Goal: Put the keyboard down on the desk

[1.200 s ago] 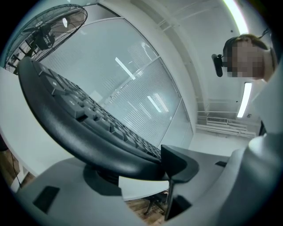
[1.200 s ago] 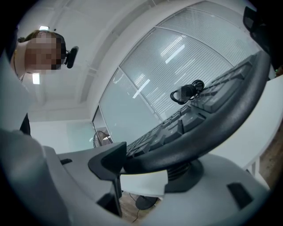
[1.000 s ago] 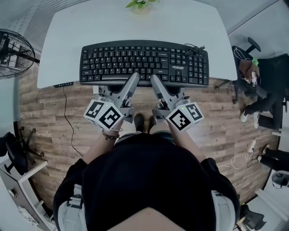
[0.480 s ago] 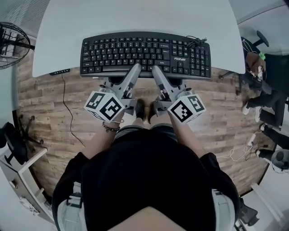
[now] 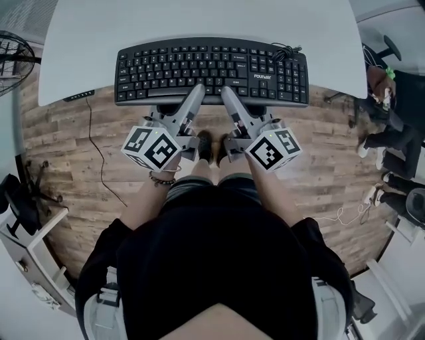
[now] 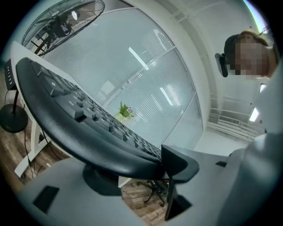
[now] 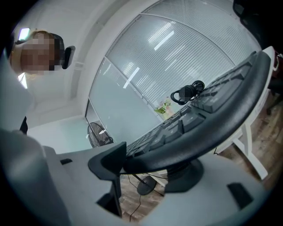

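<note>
A black keyboard (image 5: pixel 211 72) lies level over the front edge of the white desk (image 5: pixel 199 20), its near edge overhanging the floor. My left gripper (image 5: pixel 197 93) is shut on the keyboard's front rim left of its middle, and my right gripper (image 5: pixel 226 94) is shut on the rim just right of it. In the left gripper view the keyboard (image 6: pixel 79 114) is clamped between the jaws of the left gripper (image 6: pixel 137 170). The right gripper view shows the keyboard (image 7: pixel 208 128) pinched the same way in the right gripper (image 7: pixel 146 170). I cannot tell whether the keyboard touches the desk.
The keyboard's coiled cable (image 5: pixel 287 50) sits on its right end. A control panel (image 5: pixel 78 96) and a hanging cord (image 5: pixel 99 159) are at the desk's left front. A floor fan (image 5: pixel 13 56) stands at left, office chairs (image 5: pixel 392 99) at right. A small plant (image 6: pixel 125 110) is at the desk's far side.
Both grippers have come down together with the keyboard toward the desk top. Both grips look the same as before.
</note>
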`<state>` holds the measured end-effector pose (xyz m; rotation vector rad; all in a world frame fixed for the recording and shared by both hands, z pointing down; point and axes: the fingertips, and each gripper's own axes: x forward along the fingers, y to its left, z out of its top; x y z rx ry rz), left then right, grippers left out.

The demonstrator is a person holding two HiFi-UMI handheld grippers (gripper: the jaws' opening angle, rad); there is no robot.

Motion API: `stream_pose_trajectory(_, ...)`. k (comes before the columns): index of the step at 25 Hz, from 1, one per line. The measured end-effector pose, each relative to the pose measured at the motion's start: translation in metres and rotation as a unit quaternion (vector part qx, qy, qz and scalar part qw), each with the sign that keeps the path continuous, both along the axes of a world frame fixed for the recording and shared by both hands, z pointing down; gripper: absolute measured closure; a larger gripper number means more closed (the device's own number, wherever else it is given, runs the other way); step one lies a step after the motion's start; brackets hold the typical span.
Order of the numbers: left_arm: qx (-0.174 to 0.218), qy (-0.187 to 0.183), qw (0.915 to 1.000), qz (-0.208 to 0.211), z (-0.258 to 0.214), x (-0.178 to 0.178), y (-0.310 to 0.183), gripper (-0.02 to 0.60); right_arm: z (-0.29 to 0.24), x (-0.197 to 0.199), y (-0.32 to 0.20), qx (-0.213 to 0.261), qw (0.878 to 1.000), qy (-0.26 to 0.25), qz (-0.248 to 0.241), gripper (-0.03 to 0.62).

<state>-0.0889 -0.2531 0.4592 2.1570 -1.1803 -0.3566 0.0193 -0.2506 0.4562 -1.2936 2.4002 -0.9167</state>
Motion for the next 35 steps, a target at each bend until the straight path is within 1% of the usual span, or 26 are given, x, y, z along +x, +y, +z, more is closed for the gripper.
stream_pose_trajectory(3,-0.011,0.002,0.9999,0.0,0.012,-0.005,0.004,0.305,0.011,-0.005,0.004,-0.015,1.0,0.008,0.001,0.341)
stream_pose_trajectory(7,-0.025,0.005,0.9997,-0.001,0.023,-0.005,0.006,0.305,0.021,-0.005,0.005,-0.023,1.0,0.008,-0.003,0.341)
stream_pose_trajectory(14,-0.03,0.001,0.9995,-0.001,0.036,-0.009,0.008,0.304,0.035,-0.01,0.006,-0.031,0.999,0.002,-0.006,0.341)
stream_pose_trajectory(20,-0.049,0.005,0.9988,0.0,0.049,-0.008,0.011,0.302,0.048,-0.01,0.009,-0.05,0.999,0.005,-0.007,0.341)
stream_pose_trajectory(28,-0.049,0.002,0.9988,0.001,0.056,-0.009,0.008,0.304,0.057,-0.01,0.006,-0.055,0.998,-0.004,-0.01,0.338)
stream_pose_trajectory(35,-0.064,0.009,0.9976,0.024,0.069,-0.006,0.008,0.304,0.072,-0.009,0.004,-0.075,0.997,-0.008,-0.017,0.329)
